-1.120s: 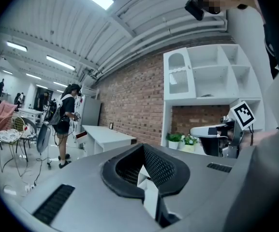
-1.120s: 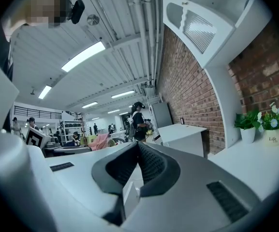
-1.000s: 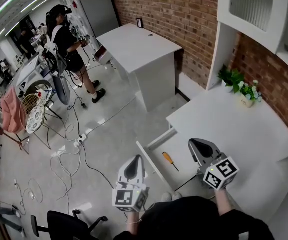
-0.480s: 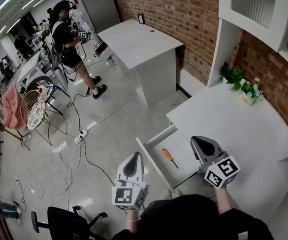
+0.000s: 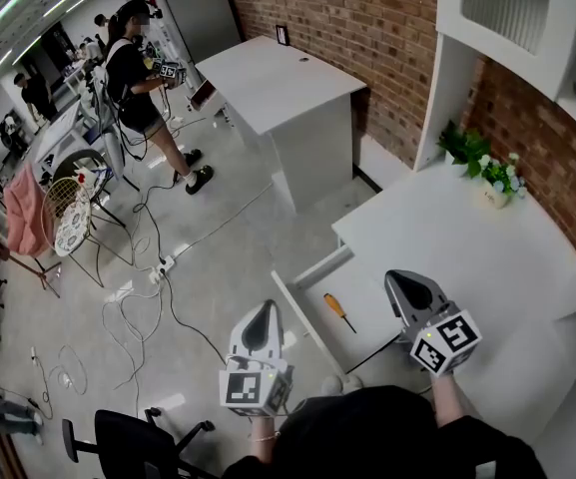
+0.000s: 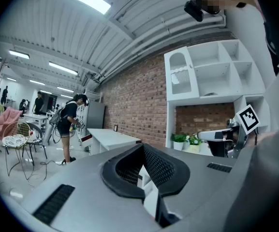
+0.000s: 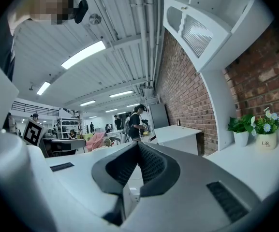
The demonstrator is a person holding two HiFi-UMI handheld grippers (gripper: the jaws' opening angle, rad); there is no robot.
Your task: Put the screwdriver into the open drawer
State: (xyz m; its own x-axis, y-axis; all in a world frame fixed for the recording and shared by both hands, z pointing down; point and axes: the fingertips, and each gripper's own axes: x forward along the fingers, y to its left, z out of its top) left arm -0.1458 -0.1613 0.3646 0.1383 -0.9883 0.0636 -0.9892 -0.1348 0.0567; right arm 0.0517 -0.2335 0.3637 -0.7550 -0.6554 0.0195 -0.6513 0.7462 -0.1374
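The screwdriver [image 5: 339, 312], orange handle and dark shaft, lies flat inside the open white drawer [image 5: 291, 310] that sticks out from the desk's left side. My left gripper [image 5: 261, 324] hovers over the floor just left of the drawer's front, shut and empty. My right gripper [image 5: 407, 289] hangs over the drawer's right part by the desk edge, also shut with nothing in it. Both point level and away from me. In the left gripper view the jaws [image 6: 143, 146] meet, and the right gripper view shows its jaws [image 7: 138, 144] closed as well.
The white desk [image 5: 467, 247] carries two potted plants [image 5: 486, 180] against the brick wall, with white shelves above. A second white desk [image 5: 280, 80] stands further off. A person [image 5: 140, 86] stands at the back left. Cables [image 5: 143, 302] trail over the floor; a dark chair [image 5: 128, 445] is near me.
Both grippers hold their places and stay shut. The screwdriver lies still in the drawer. Only the view has shifted slightly.
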